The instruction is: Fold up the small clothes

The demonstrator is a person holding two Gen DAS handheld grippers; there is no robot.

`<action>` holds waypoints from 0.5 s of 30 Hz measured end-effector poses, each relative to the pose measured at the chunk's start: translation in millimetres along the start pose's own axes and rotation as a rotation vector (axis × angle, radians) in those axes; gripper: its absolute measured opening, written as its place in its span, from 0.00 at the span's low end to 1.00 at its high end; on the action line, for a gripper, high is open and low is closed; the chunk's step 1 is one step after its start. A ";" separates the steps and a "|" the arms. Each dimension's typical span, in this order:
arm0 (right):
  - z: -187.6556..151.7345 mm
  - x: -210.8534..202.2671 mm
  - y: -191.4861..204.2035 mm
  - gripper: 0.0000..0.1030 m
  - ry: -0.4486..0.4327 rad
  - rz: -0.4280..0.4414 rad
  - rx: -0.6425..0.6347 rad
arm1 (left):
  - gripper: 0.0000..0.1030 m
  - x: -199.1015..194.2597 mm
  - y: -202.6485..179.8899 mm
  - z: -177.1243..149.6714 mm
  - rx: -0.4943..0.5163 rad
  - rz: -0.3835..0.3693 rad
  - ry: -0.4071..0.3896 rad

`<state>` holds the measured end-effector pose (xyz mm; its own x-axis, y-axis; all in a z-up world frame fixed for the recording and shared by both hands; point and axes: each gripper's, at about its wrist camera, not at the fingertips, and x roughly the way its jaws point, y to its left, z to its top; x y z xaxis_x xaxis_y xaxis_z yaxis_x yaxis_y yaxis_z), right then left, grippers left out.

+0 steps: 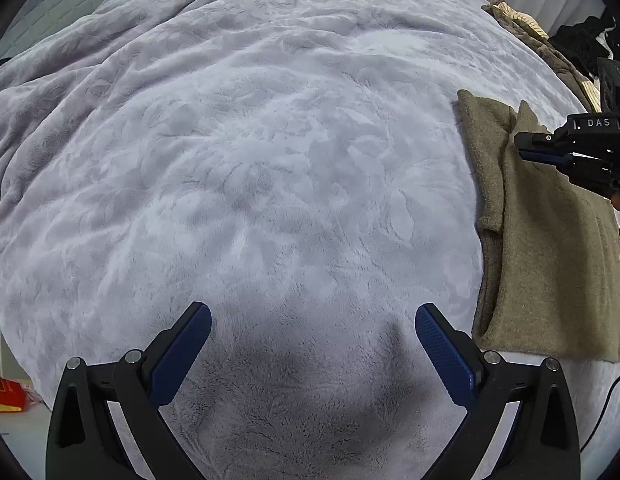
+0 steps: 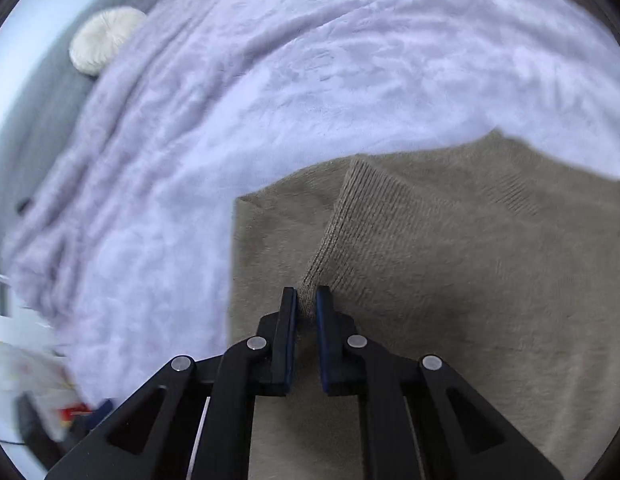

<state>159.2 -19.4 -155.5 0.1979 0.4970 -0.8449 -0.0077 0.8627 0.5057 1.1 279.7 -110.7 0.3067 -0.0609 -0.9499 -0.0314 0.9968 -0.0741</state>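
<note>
An olive-brown knit garment (image 1: 550, 248) lies partly folded on the pale lilac fleece blanket (image 1: 250, 160), at the right of the left wrist view. My left gripper (image 1: 313, 330) is open and empty over bare blanket, left of the garment. My right gripper (image 2: 306, 304) is shut on a ribbed edge of the garment (image 2: 430, 260) and lifts that fold a little. The right gripper also shows in the left wrist view (image 1: 528, 148), above the garment's upper part.
A heap of other clothes (image 1: 550, 40) lies at the blanket's far right edge. A cream round cushion (image 2: 104, 38) sits on grey bedding at the far left. A red packet (image 1: 6, 394) lies on the floor beside the bed.
</note>
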 end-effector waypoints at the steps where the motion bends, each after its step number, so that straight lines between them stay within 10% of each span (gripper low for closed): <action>1: 0.0 1.9 3.3 0.14 0.021 0.035 -0.004 | 0.99 1.8 -0.1 0.3 -0.006 -0.005 0.010; 15: -57.1 26.0 27.5 0.13 0.103 -0.222 -0.184 | 0.99 10.1 -21.3 10.3 0.026 0.005 0.072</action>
<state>108.1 22.6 -173.6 0.1145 0.2927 -0.9493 -0.1543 0.9492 0.2741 14.6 258.4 -115.6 0.2370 -0.0591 -0.9697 -0.0079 0.9980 -0.0627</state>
